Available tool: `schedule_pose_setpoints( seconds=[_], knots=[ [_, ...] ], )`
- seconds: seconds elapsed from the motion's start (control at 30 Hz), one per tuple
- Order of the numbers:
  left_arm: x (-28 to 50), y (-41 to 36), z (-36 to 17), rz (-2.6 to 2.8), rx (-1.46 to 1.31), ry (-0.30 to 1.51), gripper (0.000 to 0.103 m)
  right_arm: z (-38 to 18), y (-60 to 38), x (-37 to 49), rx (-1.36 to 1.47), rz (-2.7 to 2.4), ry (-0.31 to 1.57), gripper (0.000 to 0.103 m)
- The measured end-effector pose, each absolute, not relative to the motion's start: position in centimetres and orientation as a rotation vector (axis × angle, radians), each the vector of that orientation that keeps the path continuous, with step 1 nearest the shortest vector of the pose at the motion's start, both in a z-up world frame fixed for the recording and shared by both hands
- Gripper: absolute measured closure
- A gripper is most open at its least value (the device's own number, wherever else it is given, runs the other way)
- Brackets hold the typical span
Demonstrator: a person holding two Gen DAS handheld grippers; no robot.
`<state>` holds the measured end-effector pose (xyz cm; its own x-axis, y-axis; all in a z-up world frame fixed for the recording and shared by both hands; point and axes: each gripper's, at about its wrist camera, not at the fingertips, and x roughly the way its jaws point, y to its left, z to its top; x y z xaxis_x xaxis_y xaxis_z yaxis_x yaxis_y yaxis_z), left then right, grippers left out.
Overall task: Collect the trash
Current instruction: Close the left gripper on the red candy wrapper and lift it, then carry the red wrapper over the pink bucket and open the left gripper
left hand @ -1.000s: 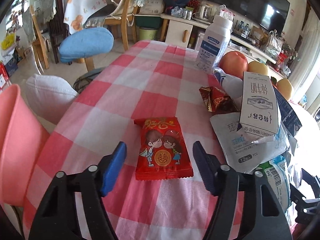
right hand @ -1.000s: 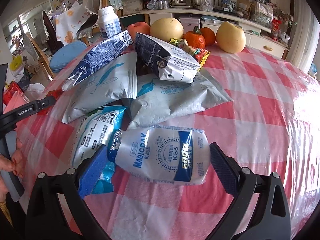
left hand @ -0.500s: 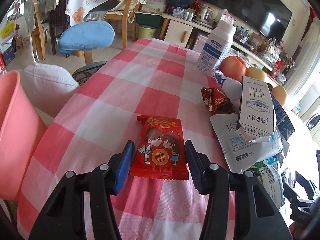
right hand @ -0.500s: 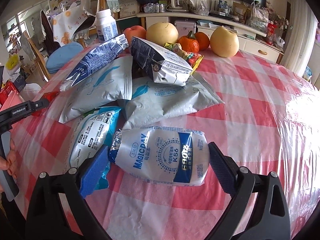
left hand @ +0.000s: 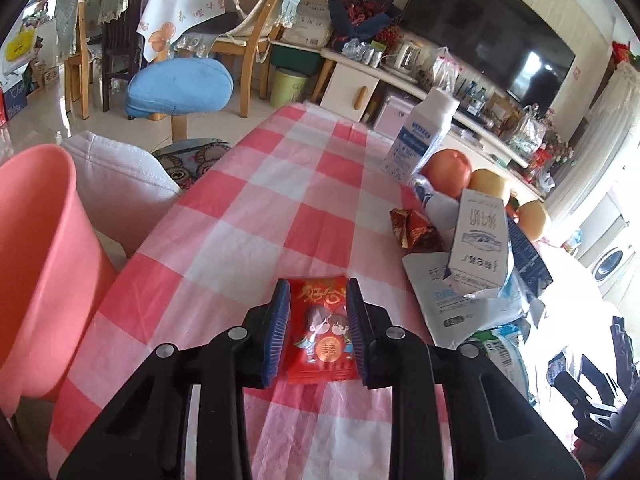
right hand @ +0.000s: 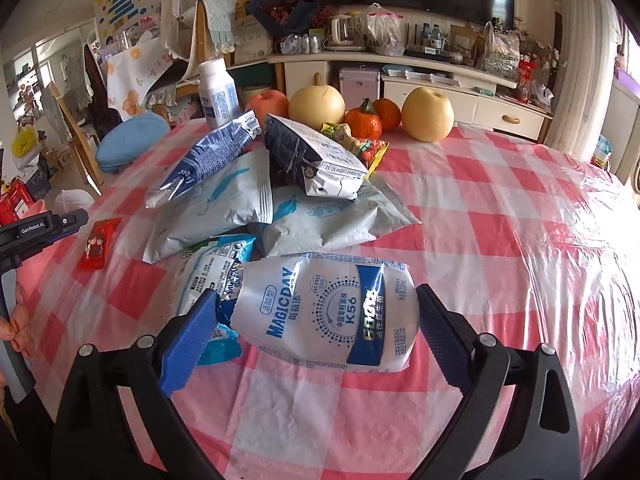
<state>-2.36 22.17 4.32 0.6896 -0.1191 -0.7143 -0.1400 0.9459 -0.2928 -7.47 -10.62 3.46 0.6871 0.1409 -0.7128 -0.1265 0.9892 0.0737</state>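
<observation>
Your left tool [left hand: 317,330] has just been closing and now sits clamped on the red candy packet [left hand: 323,330], pads pressing both long edges, so that piece is ready to go; the packet seems barely lifted off the checked tabletop [left hand: 280,208], though the fisheye makes that hard to judge. Left of it stands the pink bin [left hand: 36,248], probably your drop. Your right tool [right hand: 316,334] has its fingers apart, straddling the white MAGICDAY pouch [right hand: 328,312] lying flat, pads not yet pressing it

Left gripper [left hand: 319,330] clamps red wrapper [left hand: 324,336] — pads closed.
</observation>
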Motion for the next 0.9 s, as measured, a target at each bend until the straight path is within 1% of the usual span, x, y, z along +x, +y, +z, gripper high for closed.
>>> schedule_pose_setpoints(
  seconds=[0.1, 0.17, 0.23, 0.27, 0.3, 0.37, 0.47, 0.6, 0.63, 0.7, 0.73, 0.83, 0.9],
  knots=[
    [-2.2, 22.3, 3.3, -0.031, -0.359, 0.874, 0.073, 3.3, -10.3, -7.8, 0.01, 0.133, 0.806, 0.007],
    [-2.4, 22.3, 2.8, -0.038, -0.359, 0.895, 0.07, 3.2, -10.0, -8.0, 0.015, 0.139, 0.808, 0.007],
    [-2.3, 22.1, 2.4, -0.044, -0.339, 0.916, 0.059, 3.2, -9.8, -8.1, 0.015, 0.142, 0.806, 0.007],
    [-2.3, 22.0, 2.3, -0.039, -0.332, 0.918, 0.043, 3.3, -9.5, -8.2, 0.006, 0.149, 0.799, 0.007],
    [-2.2, 21.9, 2.1, -0.025, -0.321, 0.918, 0.034, 3.3, -9.4, -8.2, 0.002, 0.154, 0.797, 0.007],
    [-2.0, 21.7, 2.0, 0.007, -0.292, 0.924, 0.029, 3.1, -9.2, -8.0, -0.005, 0.161, 0.799, 0.007],
    [-1.1, 21.2, 1.5, 0.03, -0.268, 0.933, 0.026, 2.9, -9.1, -7.9, -0.009, 0.164, 0.803, 0.007],
    [-0.6, 19.6, 1.2, 0.068, -0.155, 0.929, 0.027, 2.8, -8.9, -7.4, -0.012, 0.177, 0.807, 0.007],
    [-0.6, 19.2, 1.2, 0.074, -0.131, 0.925, 0.03, 2.8, -8.9, -7.4, -0.012, 0.177, 0.807, 0.007],
    [-0.5, 18.8, 1.3, 0.079, -0.094, 0.916, 0.054, 2.8, -8.5, -7.4, -0.021, 0.183, 0.804, 0.007],
    [-0.5, 18.8, 1.4, 0.076, -0.094, 0.915, 0.054, 2.8, -8.5, -7.4, -0.021, 0.183, 0.804, 0.007],
    [-0.8, 19.1, 1.6, 0.049, -0.129, 0.914, 0.059, 3.0, -8.1, -7.6, -0.033, 0.191, 0.796, 0.007],
    [-1.1, 19.5, 2.2, 0.047, -0.143, 0.898, 0.06, 3.4, -7.6, -7.9, -0.039, 0.2, 0.783, 0.007]
  ],
)
